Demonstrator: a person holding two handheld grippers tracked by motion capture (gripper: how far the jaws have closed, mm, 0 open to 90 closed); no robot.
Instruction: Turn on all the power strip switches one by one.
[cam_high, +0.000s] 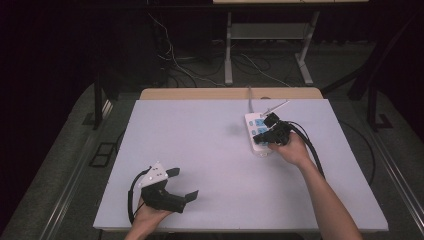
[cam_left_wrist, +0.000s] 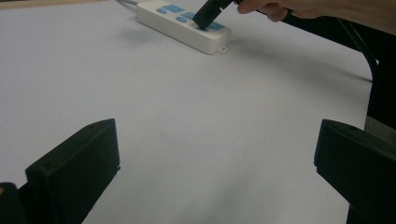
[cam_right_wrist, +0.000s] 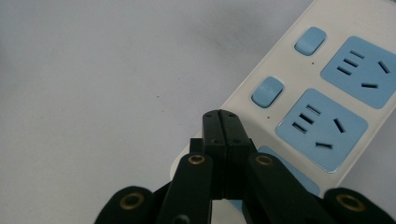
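Right now, the right claw (cam_right_wrist: 220, 122) is held low over the white plastic power strip with blue sockets and blue buttons (cam_right_wrist: 327, 88). Its two black jaws are pressed flat together, and nothing is held between them. The closed tip is placed at the near end of the strip, just beside the closest blue button (cam_right_wrist: 267, 92). It cannot be told whether the tip is touching the strip or a button. No plug is seen in the two blue sockets past the tip. So a button press is probably being worked on, and it cannot be told whether it is done.

The left claw (cam_high: 181, 183) is kept well apart from the strip, over the pale table top (cam_high: 200, 150). Its jaws are spread wide, and nothing is held by them.
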